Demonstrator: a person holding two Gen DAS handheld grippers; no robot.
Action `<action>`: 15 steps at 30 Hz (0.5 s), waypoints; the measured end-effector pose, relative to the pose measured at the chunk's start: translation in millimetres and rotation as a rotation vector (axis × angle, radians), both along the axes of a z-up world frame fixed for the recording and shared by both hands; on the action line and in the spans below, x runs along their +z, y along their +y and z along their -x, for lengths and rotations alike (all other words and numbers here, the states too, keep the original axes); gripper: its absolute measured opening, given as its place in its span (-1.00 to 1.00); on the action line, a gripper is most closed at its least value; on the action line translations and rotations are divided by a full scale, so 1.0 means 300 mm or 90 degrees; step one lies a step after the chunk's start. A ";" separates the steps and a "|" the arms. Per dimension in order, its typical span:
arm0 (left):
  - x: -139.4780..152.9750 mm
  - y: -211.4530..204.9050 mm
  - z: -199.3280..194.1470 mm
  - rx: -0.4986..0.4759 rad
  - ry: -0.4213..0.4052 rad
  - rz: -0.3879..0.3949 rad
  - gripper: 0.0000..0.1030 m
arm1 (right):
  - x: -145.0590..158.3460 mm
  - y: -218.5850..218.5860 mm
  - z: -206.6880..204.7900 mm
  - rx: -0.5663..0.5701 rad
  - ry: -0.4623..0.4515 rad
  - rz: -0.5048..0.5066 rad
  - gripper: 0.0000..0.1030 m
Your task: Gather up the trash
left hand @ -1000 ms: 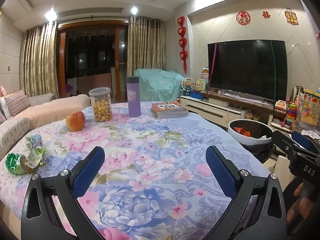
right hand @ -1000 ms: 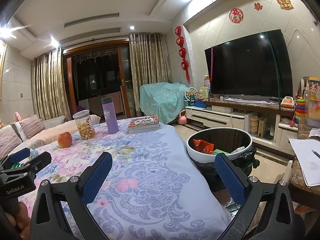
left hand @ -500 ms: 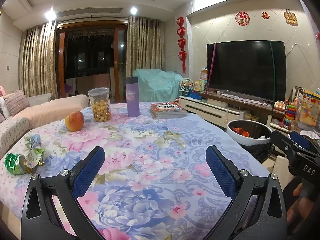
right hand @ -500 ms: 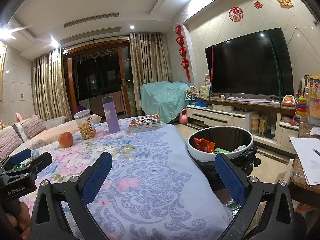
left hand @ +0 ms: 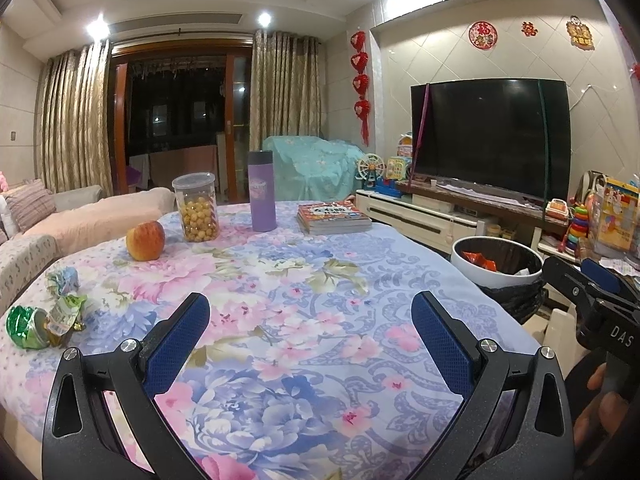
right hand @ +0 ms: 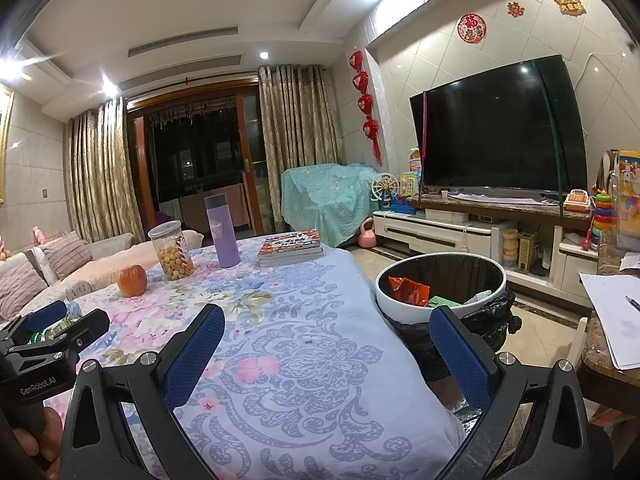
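left wrist view: left gripper [left hand: 310, 326] hovers low over the floral table [left hand: 288, 280], jaws wide apart, holding nothing. the trash left to collect sits at the near-left table edge: a crumpled green wrapper [left hand: 24, 327], a smaller snack wrapper [left hand: 66, 312] touching it, and a bluish wrapper [left hand: 62, 279] just behind. all look light, thin, crinkly and slippery foil; best pinched on a bunched fold, not a flat side. apple [left hand: 145, 240], snack jar [left hand: 197, 207], purple bottle [left hand: 262, 191] and books [left hand: 333, 218] stand further back, not trash. trash bin [left hand: 496, 256] sits off the right table edge, well apart from the wrappers.

right wrist view: right gripper [right hand: 326, 352] also has jaws spread wide and empty, pointing between the table edge and the bin [right hand: 440, 280], which already holds an orange packet [right hand: 408, 290].

vs earlier frames: almost no change, both views drift very slightly, wrappers untouched, jaws equally wide.
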State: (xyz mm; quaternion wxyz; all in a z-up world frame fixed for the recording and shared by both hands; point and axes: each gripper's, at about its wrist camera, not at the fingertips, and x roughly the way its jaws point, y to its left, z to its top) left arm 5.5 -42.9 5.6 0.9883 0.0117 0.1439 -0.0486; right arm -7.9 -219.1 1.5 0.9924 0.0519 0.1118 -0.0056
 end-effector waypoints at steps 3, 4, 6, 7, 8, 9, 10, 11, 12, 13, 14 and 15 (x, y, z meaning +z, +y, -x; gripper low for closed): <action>0.000 -0.001 -0.003 -0.002 0.000 -0.001 1.00 | 0.001 0.001 0.000 0.000 0.000 0.000 1.00; 0.000 -0.001 -0.003 -0.002 0.000 -0.001 1.00 | 0.000 0.001 0.000 0.000 0.000 -0.001 1.00; -0.001 -0.002 -0.003 -0.003 0.001 -0.002 1.00 | 0.001 0.002 0.000 0.000 0.001 -0.001 1.00; -0.001 -0.002 -0.005 -0.003 0.001 -0.003 1.00 | 0.001 0.004 -0.001 0.000 0.002 -0.001 1.00; -0.002 -0.003 -0.004 -0.003 0.001 -0.003 1.00 | 0.002 0.005 -0.002 0.001 0.003 -0.002 1.00; -0.002 -0.003 -0.006 -0.003 0.002 -0.003 1.00 | 0.002 0.005 -0.003 0.001 0.002 -0.002 1.00; -0.003 -0.004 -0.006 -0.004 0.002 -0.004 1.00 | 0.002 0.005 -0.003 0.001 0.002 -0.002 1.00; -0.004 -0.004 -0.009 -0.004 0.004 -0.004 1.00 | 0.003 0.005 -0.003 0.001 0.002 -0.002 1.00; -0.005 -0.004 -0.010 -0.004 0.004 -0.004 1.00 | 0.002 0.006 -0.003 0.002 0.002 -0.002 1.00; -0.005 -0.004 -0.012 -0.005 0.005 -0.004 1.00 | 0.002 0.007 -0.004 0.001 0.003 -0.001 1.00; -0.006 -0.004 -0.015 -0.006 0.006 -0.004 1.00 | 0.002 0.007 -0.004 0.001 0.004 -0.001 1.00; -0.007 -0.005 -0.017 -0.006 0.006 -0.005 1.00 | 0.002 0.006 -0.003 0.002 0.004 -0.002 1.00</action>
